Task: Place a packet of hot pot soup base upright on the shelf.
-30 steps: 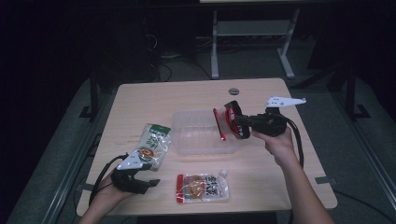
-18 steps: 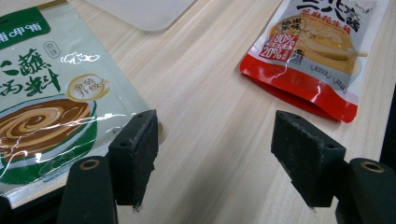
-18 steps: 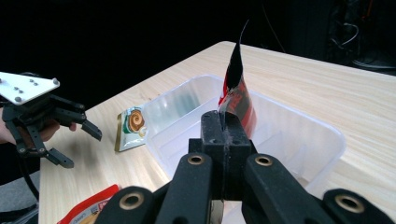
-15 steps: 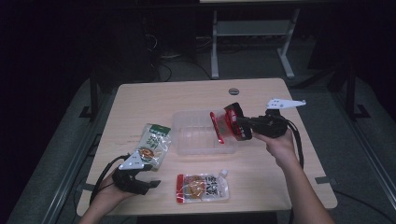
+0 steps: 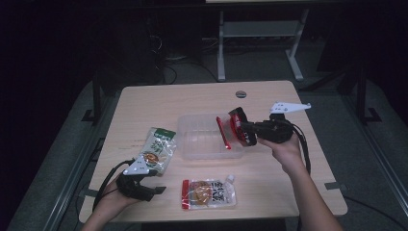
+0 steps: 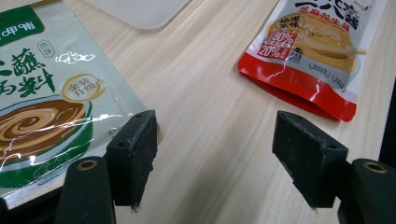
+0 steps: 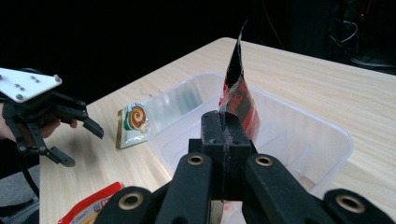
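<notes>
Since the frame a second ago, the right gripper (image 5: pixel 236 130) has shifted slightly toward the left, carrying its red pouch (image 5: pixel 223 132) from the right rim of the clear plastic tub (image 5: pixel 192 144) to a spot over the tub's right portion; the left gripper has stayed where it was. In the high view, the red pouch hangs edge-on above the tub, and in the right gripper view the two black jaws are pressed together on the pouch's lower edge, the pouch (image 7: pixel 238 95) standing upright over the tub's open inside (image 7: pixel 299 135). The work in hand looks like packing sauce pouches into the tub, and this step appears to be the placing of the first one. The next move probably calls for lowering the pouch past the rim and then letting the jaws part so it drops flat inside. The left gripper (image 5: pixel 144 185) rests low at the near left corner of the wooden table (image 5: pixel 288 96), jaws spread wide with nothing between them. Its own view shows bare wood between the pads, with a green and white pouch (image 6: pixel 42 98) just beside the left pad and a red and silver pouch (image 6: pixel 317 46) lying beyond the right one. Both pouches lie outside the tub, the green one (image 5: pixel 158 149) to its left and the red and silver one (image 5: pixel 208 192) in front of it. Nothing blocks the tub's opening.
</notes>
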